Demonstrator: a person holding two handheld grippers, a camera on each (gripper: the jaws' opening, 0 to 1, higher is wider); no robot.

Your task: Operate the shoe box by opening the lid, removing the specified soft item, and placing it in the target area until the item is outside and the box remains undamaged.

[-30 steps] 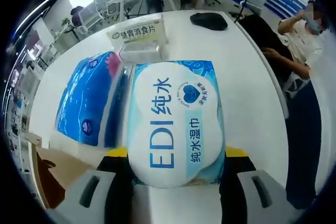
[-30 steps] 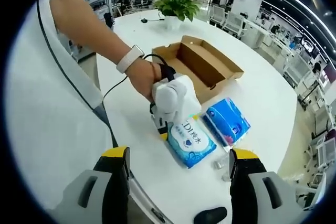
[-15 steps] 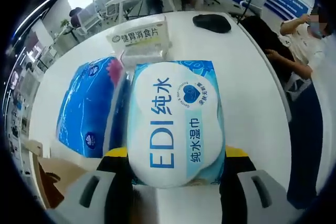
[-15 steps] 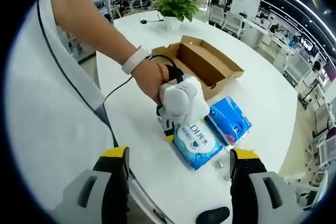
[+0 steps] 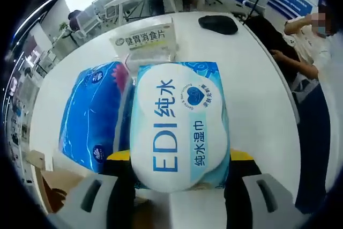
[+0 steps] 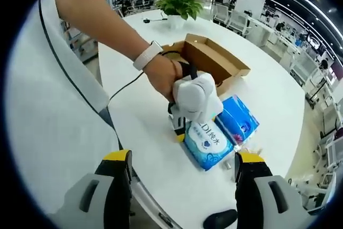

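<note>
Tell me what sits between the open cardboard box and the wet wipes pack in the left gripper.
In the right gripper view, the person's hand and the left gripper's white body sit between the cardboard box and the wet wipes pack; the left gripper grips the pack.

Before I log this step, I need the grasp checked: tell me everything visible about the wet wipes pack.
The wet wipes pack is a soft, light-blue plastic pouch with a white oval label printed "EDI" and Chinese characters. The left gripper clamps its near end between yellow-tipped jaws. In the right gripper view it lies flat at the white table, beside the blue tissue pack, outside the open cardboard box.
</note>
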